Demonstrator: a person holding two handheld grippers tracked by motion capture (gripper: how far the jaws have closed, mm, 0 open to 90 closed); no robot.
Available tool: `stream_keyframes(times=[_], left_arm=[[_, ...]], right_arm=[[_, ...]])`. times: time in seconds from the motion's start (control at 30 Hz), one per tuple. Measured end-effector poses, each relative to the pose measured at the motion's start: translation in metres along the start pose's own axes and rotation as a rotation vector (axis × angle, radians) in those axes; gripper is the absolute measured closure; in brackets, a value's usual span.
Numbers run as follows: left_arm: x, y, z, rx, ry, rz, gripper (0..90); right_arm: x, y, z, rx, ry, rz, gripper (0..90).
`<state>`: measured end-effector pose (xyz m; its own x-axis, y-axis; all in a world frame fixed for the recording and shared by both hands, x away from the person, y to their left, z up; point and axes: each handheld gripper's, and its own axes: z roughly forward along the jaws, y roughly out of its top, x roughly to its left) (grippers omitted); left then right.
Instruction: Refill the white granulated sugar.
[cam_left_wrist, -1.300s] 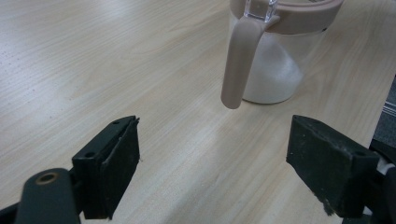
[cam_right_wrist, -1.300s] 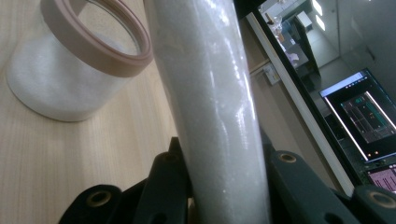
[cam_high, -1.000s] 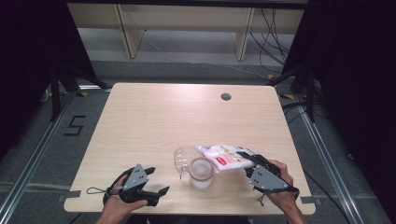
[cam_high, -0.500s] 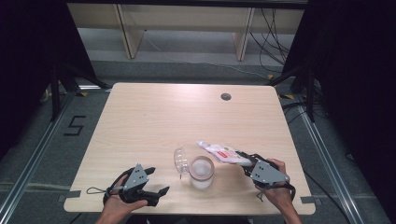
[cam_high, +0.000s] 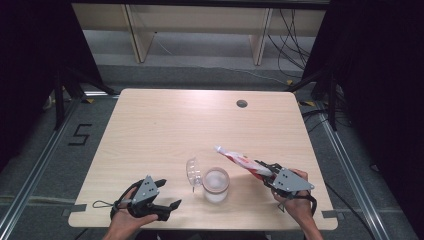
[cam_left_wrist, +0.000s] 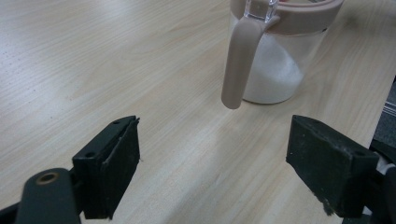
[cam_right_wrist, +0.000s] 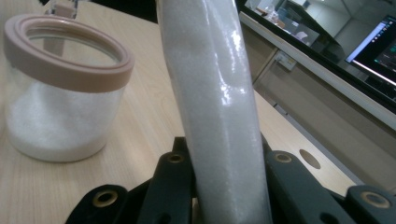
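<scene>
At the near left corner of the pale wooden table (cam_high: 165, 125), the left gripper (cam_high: 169, 205) was held low by the person's left hand (cam_high: 125, 222), its black jaws pointing towards the right. In the left gripper view the two jaws stood wide apart, with only bare tabletop between them and nothing touched by either pad.

Just ahead of those jaws, the round clear glass jar with a dusty-pink rim (cam_high: 216, 184) stood upright near the table's front edge. It was partly filled with white granules, and its mouth was uncovered. The clear hinged lid (cam_high: 193, 173) was tipped back on the jar's left side, and a pink clasp strap (cam_left_wrist: 238, 60) hung down the jar's wall in the left gripper view.

To the right of the jar, the clear plastic bag of white granules with red print (cam_high: 240, 161) was held off the table, slanting up and away to the left, with its far end above the tabletop behind the jar and apart from it. The bag's near end was clamped between the jaws of the right gripper (cam_high: 264, 172), which were pressed together on it, as was seen close up in the right gripper view (cam_right_wrist: 219, 116). That gripper was held by the person's right hand (cam_high: 295, 202) near the table's front right edge.
</scene>
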<state>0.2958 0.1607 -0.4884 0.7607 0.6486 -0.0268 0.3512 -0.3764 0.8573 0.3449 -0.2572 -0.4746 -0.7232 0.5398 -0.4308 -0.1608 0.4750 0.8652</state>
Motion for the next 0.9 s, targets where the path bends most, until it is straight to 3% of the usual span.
stream_keyframes(times=[0.07, 0.27, 0.3, 0.33, 0.53, 0.57, 0.63, 0.67, 0.8, 0.83, 0.9], left_arm=[[0.0, 0.0, 0.0, 0.001, 0.0, -0.003, 16.9], [0.0, 0.0, 0.0, 0.001, -0.001, -0.002, 16.9], [0.0, 0.0, 0.0, 0.0, 0.0, -0.001, 16.9], [0.0, 0.0, 0.0, -0.001, 0.0, -0.001, 16.9], [0.0, 0.0, 0.0, 0.001, -0.001, -0.003, 17.0], [0.0, 0.0, 0.0, 0.001, -0.001, -0.002, 16.9], [0.0, 0.0, 0.0, 0.0, -0.001, 0.001, 17.0], [0.0, 0.0, 0.0, 0.001, -0.001, -0.001, 16.9], [0.0, 0.0, 0.0, 0.001, 0.001, -0.002, 17.0], [0.0, 0.0, 0.0, 0.001, 0.0, -0.003, 17.0], [0.002, 0.001, 0.0, 0.001, -0.002, 0.027, 17.0]], right_arm=[[-0.002, -0.003, 0.0, -0.013, -0.017, 0.018, 78.6], [-0.004, -0.009, 0.001, -0.001, 0.0, 0.084, 78.7], [-0.006, -0.01, 0.002, -0.009, -0.008, 0.06, 78.7], [-0.005, -0.01, 0.002, 0.001, -0.002, 0.086, 78.7], [-0.01, -0.016, 0.001, -0.002, 0.0, 0.126, 78.7], [-0.01, -0.017, 0.002, -0.01, -0.019, 0.135, 78.8], [-0.011, -0.018, 0.001, 0.0, -0.003, 0.149, 78.8], [-0.011, -0.02, 0.002, -0.021, -0.019, 0.146, 78.8], [-0.013, -0.022, -0.002, 0.003, -0.011, 0.208, 78.7], [-0.013, -0.022, -0.002, 0.005, -0.016, 0.202, 78.7], [-0.015, -0.023, -0.002, 0.0, -0.03, 0.2, 78.7]])
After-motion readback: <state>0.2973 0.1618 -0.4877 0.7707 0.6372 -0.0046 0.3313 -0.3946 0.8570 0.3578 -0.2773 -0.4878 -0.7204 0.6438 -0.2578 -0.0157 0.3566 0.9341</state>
